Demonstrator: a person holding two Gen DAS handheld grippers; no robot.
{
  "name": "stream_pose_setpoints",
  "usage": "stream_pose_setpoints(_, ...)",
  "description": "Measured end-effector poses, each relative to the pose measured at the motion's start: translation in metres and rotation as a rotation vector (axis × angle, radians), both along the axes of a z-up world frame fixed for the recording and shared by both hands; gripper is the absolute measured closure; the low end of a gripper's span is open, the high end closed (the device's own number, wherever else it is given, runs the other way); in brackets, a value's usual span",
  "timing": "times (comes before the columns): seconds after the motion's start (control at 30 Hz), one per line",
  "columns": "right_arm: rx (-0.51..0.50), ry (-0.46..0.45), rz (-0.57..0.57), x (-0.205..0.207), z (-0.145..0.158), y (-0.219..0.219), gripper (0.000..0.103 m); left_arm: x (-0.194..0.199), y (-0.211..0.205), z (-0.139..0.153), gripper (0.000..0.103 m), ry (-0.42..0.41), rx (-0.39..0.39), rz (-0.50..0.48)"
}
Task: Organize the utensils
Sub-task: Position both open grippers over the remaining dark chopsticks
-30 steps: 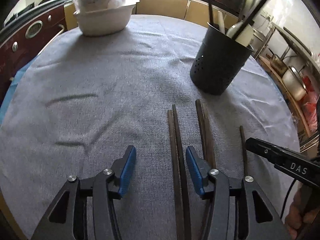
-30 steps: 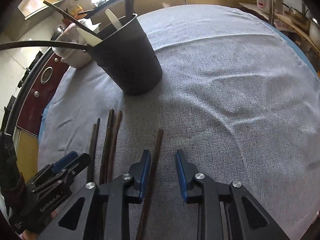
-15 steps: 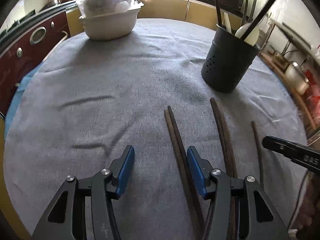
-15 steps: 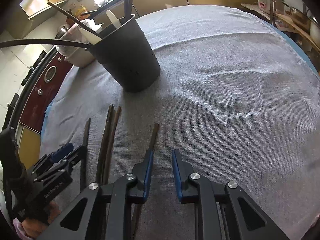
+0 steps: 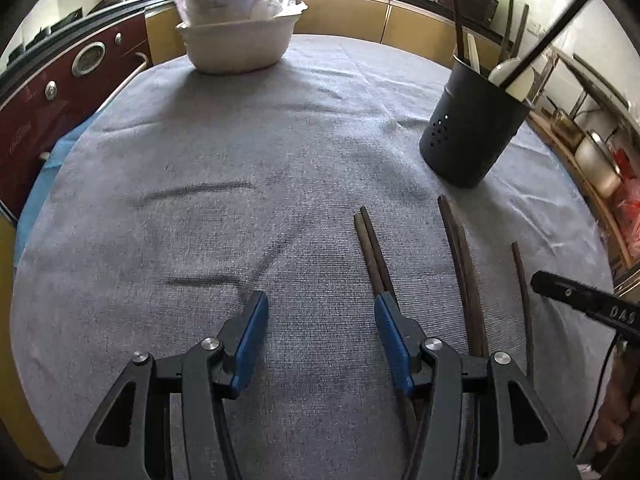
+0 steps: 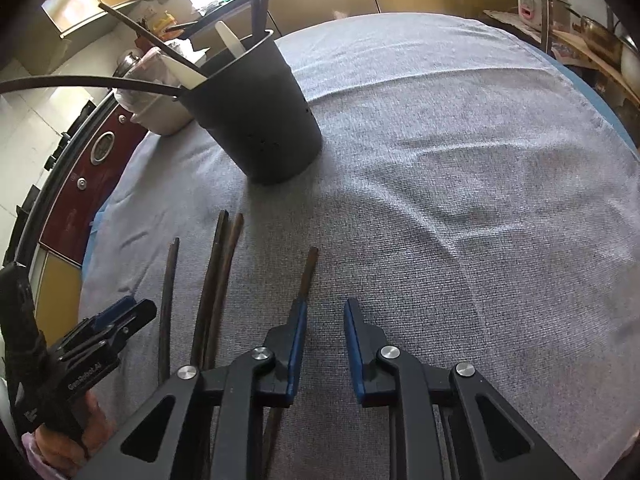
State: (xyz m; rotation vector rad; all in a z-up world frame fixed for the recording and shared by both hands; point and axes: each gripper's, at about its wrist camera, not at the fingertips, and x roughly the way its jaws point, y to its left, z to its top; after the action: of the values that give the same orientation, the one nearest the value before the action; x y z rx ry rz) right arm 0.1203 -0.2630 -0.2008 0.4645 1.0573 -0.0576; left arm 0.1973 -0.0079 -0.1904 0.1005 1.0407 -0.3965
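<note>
On nubbly grey cloth (image 5: 240, 208): slim dark chopsticks (image 5: 374, 252), probably wooden; perforated black holder (image 5: 468, 136).

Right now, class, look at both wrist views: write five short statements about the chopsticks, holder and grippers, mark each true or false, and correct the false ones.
1. The black utensil holder stands upright on the grey cloth. True.
2. The left gripper is clamped on a chopstick. False: it is open, holding nothing.
3. Five chopsticks lie loose on the cloth. True.
4. The holder is empty. False: utensils stand in it.
5. The right gripper grips a spoon. False: it is open; a single chopstick lies beside its left finger.
</note>
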Motion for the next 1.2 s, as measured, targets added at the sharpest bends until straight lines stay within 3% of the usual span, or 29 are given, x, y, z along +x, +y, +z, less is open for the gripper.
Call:
stream_pose_setpoints(0.47, 0.015, -0.009, 0.003, 0.001, 0.0, -0.006, 0.083, 0.013, -0.017, 0.0, 0.04, 0.009, 0.021, -0.018)
stream_pose_setpoints(0.67, 0.024, -0.01, 0.002, -0.001, 0.001, -0.01, 0.087, 0.021, -0.03, -0.002, 0.039, -0.008, 0.101, -0.026)
stream_pose_setpoints(0.8, 0.013, -0.005, 0.014, -0.001, 0.001, -0.01, 0.089, 0.023, -0.022, -0.002, 0.04, 0.005, 0.059, -0.024)
stream_pose_setpoints(1.0, -0.011, 0.023, 0.024, 0.006, 0.003, -0.005, 0.089, 0.015, 0.001, 0.0, 0.04, 0.04, -0.069, -0.017)
stream_pose_setpoints(1.07, -0.02, 0.023, 0.018, 0.007, 0.003, -0.003, 0.089, 0.014, -0.001, 0.0, 0.041, 0.033, -0.049, -0.022)
stream_pose_setpoints(1.13, -0.026, 0.022, 0.011, 0.009, 0.003, 0.0, 0.088, 0.012, -0.011, -0.002, 0.04, 0.007, 0.019, -0.042)
stream_pose_setpoints(1.2, -0.023, 0.019, 0.003, 0.009, 0.002, 0.0, 0.088, 0.013, -0.014, -0.001, 0.04, 0.002, 0.025, -0.045)
